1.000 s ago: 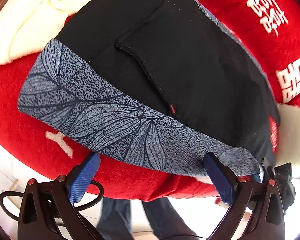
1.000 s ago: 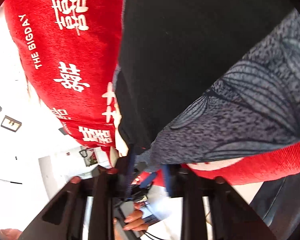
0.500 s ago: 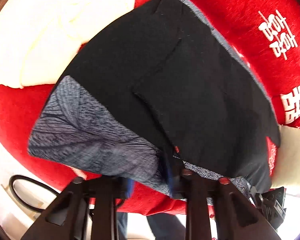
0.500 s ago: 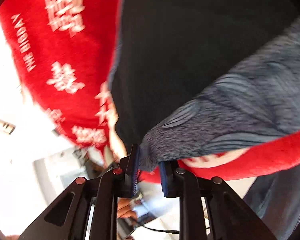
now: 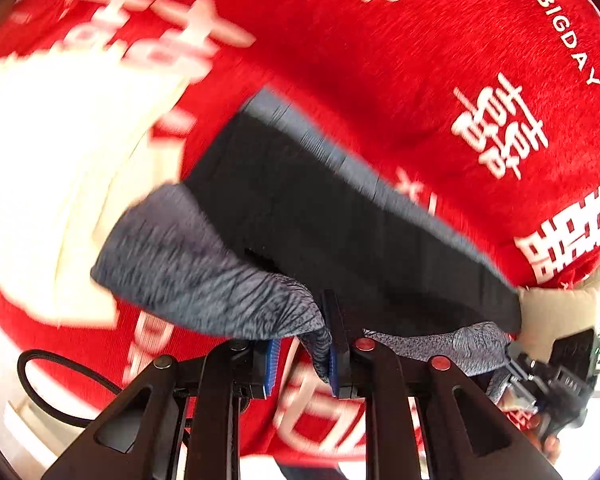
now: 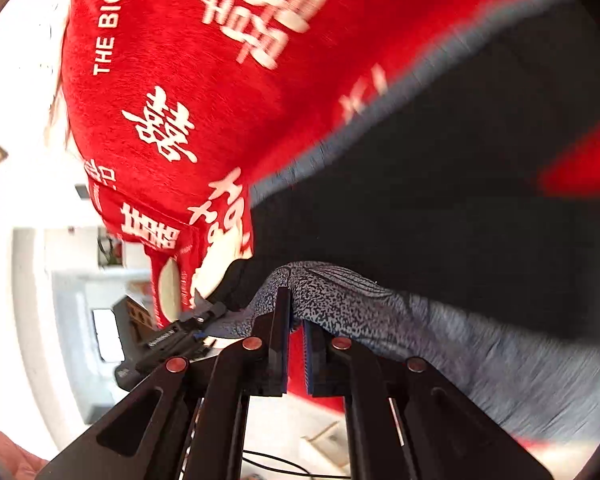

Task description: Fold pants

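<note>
Both grippers, left gripper (image 5: 300, 354) and right gripper (image 6: 296, 350), pinch the limp, light pants (image 5: 340, 224) by their patterned grey hem (image 5: 204, 276) at 6 o'clock.

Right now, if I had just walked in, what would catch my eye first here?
The bright red blanket with white lettering fills the background of both views. On it lie dark pants, whose grey patterned waistband is pinched and lifted at the front edge by the left gripper and the right gripper.

Both wrist cams close, facing down, sharing pants (image 5: 340, 216)
</note>
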Tool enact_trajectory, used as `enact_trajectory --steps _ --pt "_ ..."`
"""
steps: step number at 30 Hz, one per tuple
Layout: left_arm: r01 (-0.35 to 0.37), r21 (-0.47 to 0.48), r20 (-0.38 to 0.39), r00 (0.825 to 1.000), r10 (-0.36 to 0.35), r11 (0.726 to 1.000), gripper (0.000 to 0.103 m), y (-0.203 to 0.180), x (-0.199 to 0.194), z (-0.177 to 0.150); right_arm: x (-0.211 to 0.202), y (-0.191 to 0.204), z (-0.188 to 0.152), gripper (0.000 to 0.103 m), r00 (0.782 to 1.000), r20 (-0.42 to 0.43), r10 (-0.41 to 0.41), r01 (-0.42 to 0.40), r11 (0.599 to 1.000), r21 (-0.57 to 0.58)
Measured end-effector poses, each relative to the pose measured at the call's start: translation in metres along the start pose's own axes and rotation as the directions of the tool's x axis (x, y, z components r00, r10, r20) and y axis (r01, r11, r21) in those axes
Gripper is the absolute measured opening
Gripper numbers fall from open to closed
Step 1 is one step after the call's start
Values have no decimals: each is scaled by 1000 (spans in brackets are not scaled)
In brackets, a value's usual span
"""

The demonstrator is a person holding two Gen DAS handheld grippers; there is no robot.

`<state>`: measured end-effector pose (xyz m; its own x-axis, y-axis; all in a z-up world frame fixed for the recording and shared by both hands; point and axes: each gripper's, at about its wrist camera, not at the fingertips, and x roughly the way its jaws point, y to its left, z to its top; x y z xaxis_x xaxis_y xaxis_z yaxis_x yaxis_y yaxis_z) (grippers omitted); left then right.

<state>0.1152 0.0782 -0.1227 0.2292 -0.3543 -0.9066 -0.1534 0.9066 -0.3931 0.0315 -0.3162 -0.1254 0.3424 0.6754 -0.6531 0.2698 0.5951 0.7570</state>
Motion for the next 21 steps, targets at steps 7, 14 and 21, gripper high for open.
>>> enact_trajectory --steps 7,14,21 --pt "-89 45 52 995 86 995 21 -34 77 93 64 -24 128 6 988 -114 -102 101 995 -15" --pt "-224 65 37 974 222 972 32 -39 141 121 125 -71 175 7 962 -212 -173 177 984 -1" --pt "-318 48 100 945 312 947 77 -42 107 122 119 -74 185 21 964 -246 -100 114 992 46"
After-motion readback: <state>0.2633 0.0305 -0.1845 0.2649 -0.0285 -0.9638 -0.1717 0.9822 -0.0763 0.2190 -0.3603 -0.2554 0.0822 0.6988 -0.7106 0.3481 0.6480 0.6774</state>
